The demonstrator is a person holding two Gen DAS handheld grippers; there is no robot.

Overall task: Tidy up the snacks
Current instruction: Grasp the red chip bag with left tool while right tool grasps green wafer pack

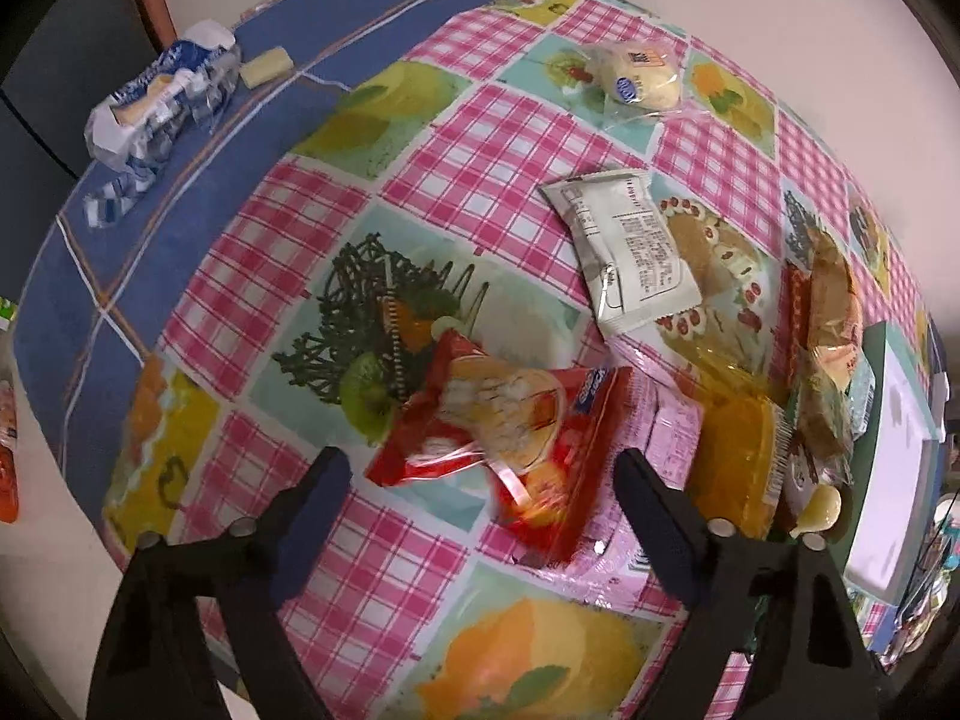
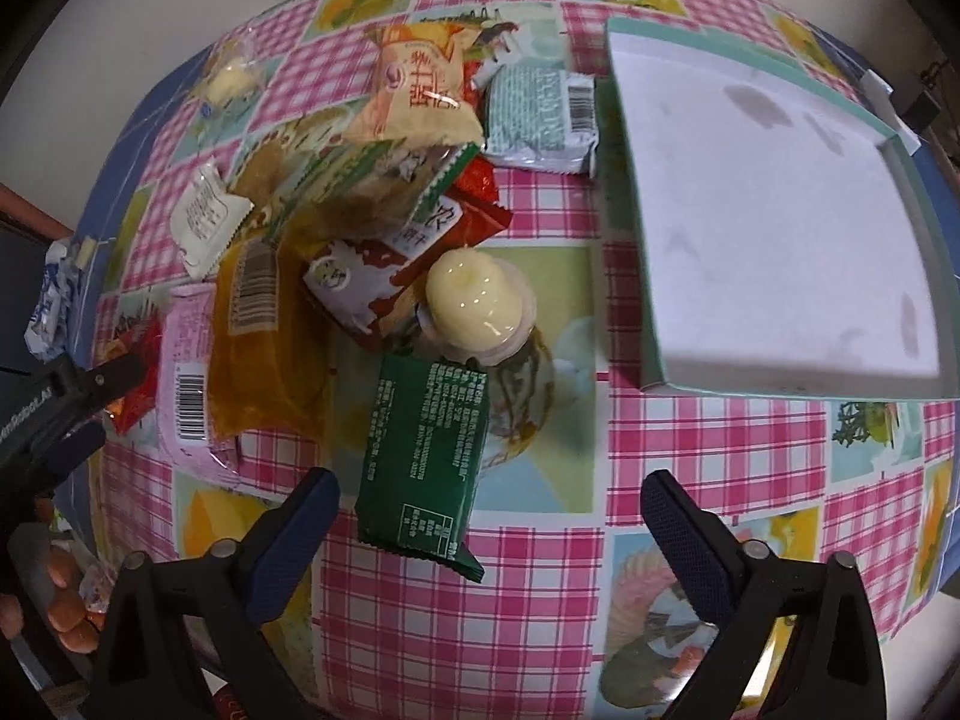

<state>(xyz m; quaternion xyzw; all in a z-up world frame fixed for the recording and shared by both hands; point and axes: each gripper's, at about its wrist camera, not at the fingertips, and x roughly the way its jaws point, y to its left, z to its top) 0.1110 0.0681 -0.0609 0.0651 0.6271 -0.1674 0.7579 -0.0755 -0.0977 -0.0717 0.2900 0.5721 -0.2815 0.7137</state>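
A pile of snack packets lies on a fruit-print tablecloth. My left gripper point(image 1: 483, 474) is open, its jaws either side of a red snack bag point(image 1: 510, 444); the bag lies on the table. Beside it are a pink packet point(image 1: 675, 438) and an orange packet point(image 1: 735, 456). My right gripper point(image 2: 489, 495) is open and empty, just above a dark green packet point(image 2: 420, 456). A yellow jelly cup point(image 2: 474, 300), a brown-white packet point(image 2: 372, 276) and an orange bag point(image 2: 420, 87) lie behind it. The left gripper also shows in the right wrist view point(image 2: 90, 396).
A shallow teal-rimmed white box point(image 2: 780, 204) stands at the right of the pile. A white packet point(image 1: 630, 252) and a wrapped bun point(image 1: 639, 81) lie farther off. A blue-white wrapper point(image 1: 162, 102) lies near the table's far left edge.
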